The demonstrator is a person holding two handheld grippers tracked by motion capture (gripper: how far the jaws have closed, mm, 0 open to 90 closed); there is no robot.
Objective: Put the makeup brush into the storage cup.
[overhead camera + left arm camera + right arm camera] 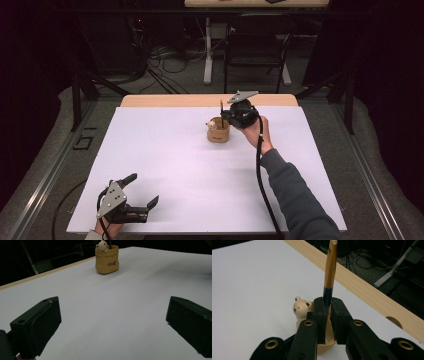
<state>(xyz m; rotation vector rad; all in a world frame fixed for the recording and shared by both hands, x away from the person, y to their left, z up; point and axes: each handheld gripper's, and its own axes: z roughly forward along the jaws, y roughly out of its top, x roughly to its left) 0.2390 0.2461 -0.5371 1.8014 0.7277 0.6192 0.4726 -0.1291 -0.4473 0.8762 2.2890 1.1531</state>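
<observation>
Nearest the person, the left gripper lies low on the white table cover, held by a hand at the near edge, its two black jaws spread wide apart with nothing but bare cover between them; in the left gripper view the jaws stand at either side of the frame, and well ahead of them, slightly to the left of their midline, sits the tan sack-shaped pen holder with a small cream bear figure at its rim and dark lettering on its front. Farther out, the right gripper is held by the person's right hand, the grey-sleeved forearm reaching across the cover and the black cable trailing back along it, the grey three-cornered plate on top. Its jaws are closed on a pen, which stands upright between them: the pads grip the dark lower part of the barrel, and the gold-orange upper part rises straight above the jaws toward a pale tip. Directly beneath the jaws is the pen holder, its tan rim showing under and just behind the pads in the right gripper view, with the bear figure just to the left of the jaws, close beside the left pad. Whether the pen's lower end touches the holder's inside cannot be told, since the jaws hide it. Beyond the gripper runs the bare wooden edge of the table, and past that a dark floor with cables and a black chair.
</observation>
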